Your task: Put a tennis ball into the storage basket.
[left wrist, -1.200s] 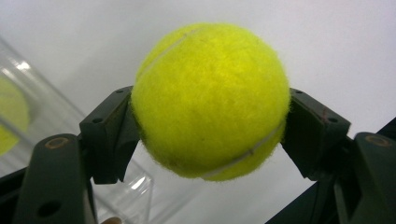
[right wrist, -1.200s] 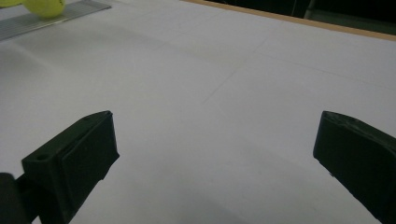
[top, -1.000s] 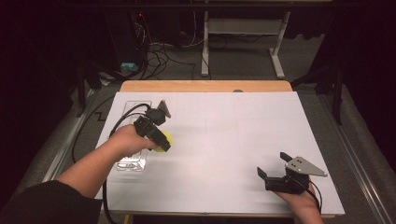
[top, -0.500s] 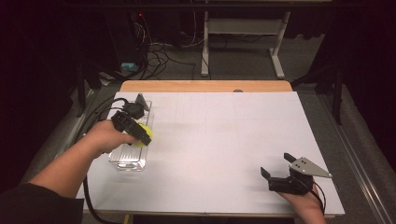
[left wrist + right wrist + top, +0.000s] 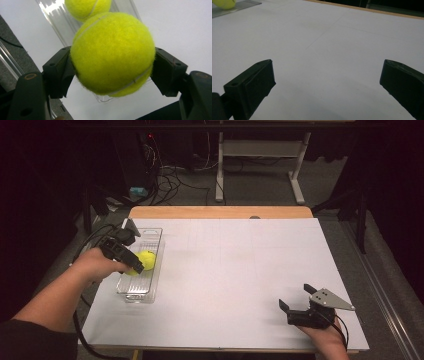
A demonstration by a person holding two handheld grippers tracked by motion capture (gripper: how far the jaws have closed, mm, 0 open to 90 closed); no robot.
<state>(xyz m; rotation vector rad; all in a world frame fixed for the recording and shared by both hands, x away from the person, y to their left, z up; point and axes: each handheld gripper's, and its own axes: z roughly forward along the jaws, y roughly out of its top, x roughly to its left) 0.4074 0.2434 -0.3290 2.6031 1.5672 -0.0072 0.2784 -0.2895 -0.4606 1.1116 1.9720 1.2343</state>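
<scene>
Dark room, grey floor (image 5: pixel 320 185), tangled cables (image 5: pixel 170 175)

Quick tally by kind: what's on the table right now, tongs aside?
Tennis balls: 2, one clamped in the left tongs, one lying in the tray.
Clear plastic tray: 1.
Total: 3.

In the left gripper view, a held tennis ball (image 5: pixel 112 53) hides most of a clear tray (image 5: pixel 56 17), and the top edge cuts off a second ball (image 5: pixel 87 7). From above, the left gripper (image 5: pixel 135 266) covers part of one ball (image 5: pixel 131 271).
</scene>
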